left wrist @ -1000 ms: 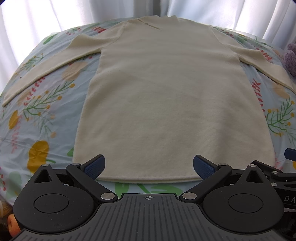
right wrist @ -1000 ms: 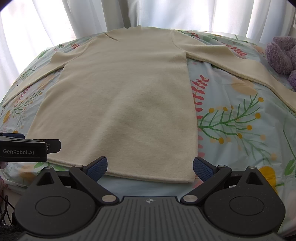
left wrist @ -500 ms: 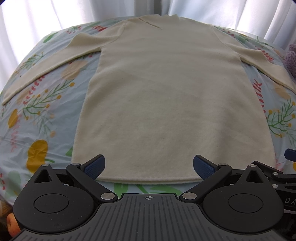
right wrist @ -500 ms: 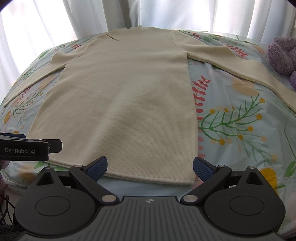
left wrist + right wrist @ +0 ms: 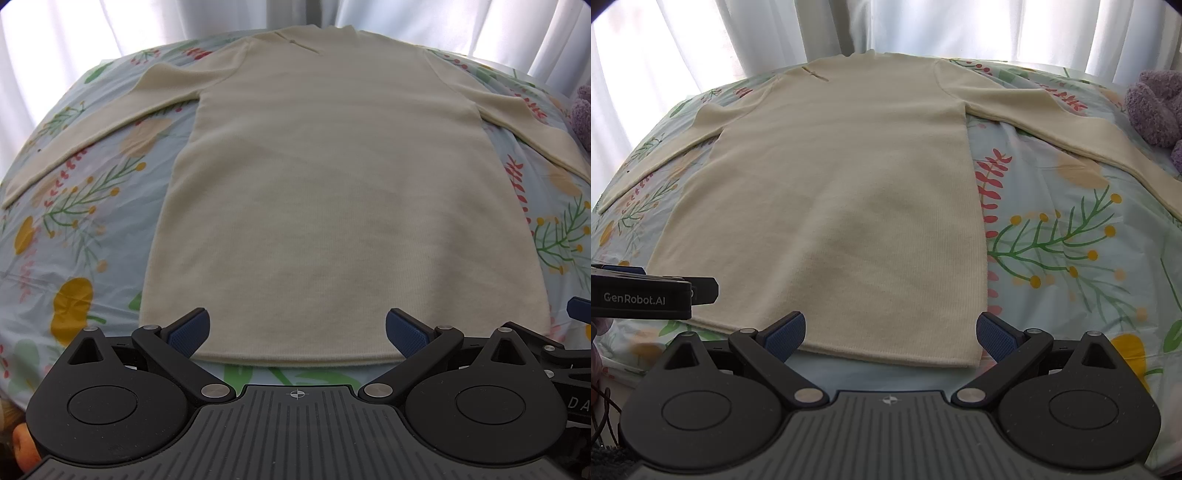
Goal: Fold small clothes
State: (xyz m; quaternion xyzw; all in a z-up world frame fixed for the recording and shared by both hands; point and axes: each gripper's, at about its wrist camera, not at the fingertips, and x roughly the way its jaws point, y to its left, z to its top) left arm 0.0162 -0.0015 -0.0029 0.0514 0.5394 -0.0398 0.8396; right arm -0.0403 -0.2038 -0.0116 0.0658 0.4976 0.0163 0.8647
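Cream sweater (image 5: 340, 206) lies flat on the floral bedsheet (image 5: 74, 236), hem nearest both cameras, sleeves spread out to each side. Left hand-held gripper (image 5: 297, 334): released, blue pads wide apart, just over the hem, holding nothing. Right hand-held gripper (image 5: 890, 336): likewise spread, over the hem's right corner. Purple plush toy (image 5: 1156, 107) at far right; white curtains (image 5: 923, 26) behind.

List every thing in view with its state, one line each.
Cream sweater: spread flat, unfolded, both sleeves out to the sides.
Left claw: open, empty, at the hem.
Right claw: open, empty, at the hem's right corner.
Floral sheet: smooth under the sweater.
Purple plush toy: lying beyond the right sleeve.
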